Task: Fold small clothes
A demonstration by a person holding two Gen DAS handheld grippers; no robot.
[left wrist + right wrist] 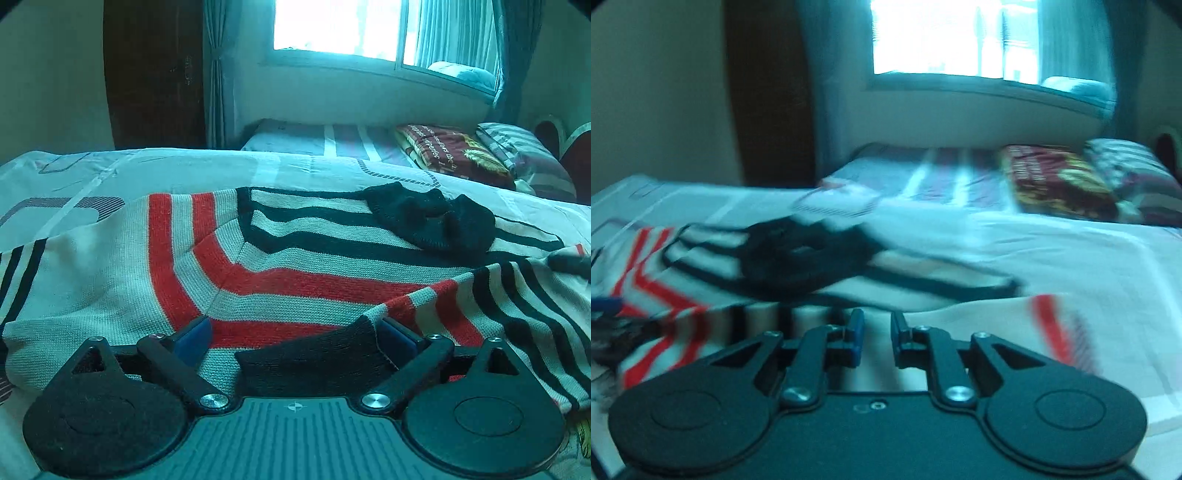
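Our right wrist view is smeared by motion, so the sweater [746,266] there reads only as streaks of red, black and cream, and we cannot make out its edges. In the left wrist view its near hem is hidden under the claw body, and its left and right ends run out of frame.

We count 1 sweater [280,266], lying spread on the bed [184,166], with 1 black collar [432,218] at its far side. 1 sleeve folds across the front, its black cuff [317,358] lying between our left claw's [295,336] 2 blue pads [194,338], which stand wide apart; whether a pad touches the cuff we cannot tell.

Our right claw [877,338] hovers low over the sweater's right part, pads narrow with a small gap and nothing between them.

Beyond, we see 1 second bed [314,138] carrying 1 dark red blanket [454,153] and 1 striped pillow [517,146], under 1 window [340,26].
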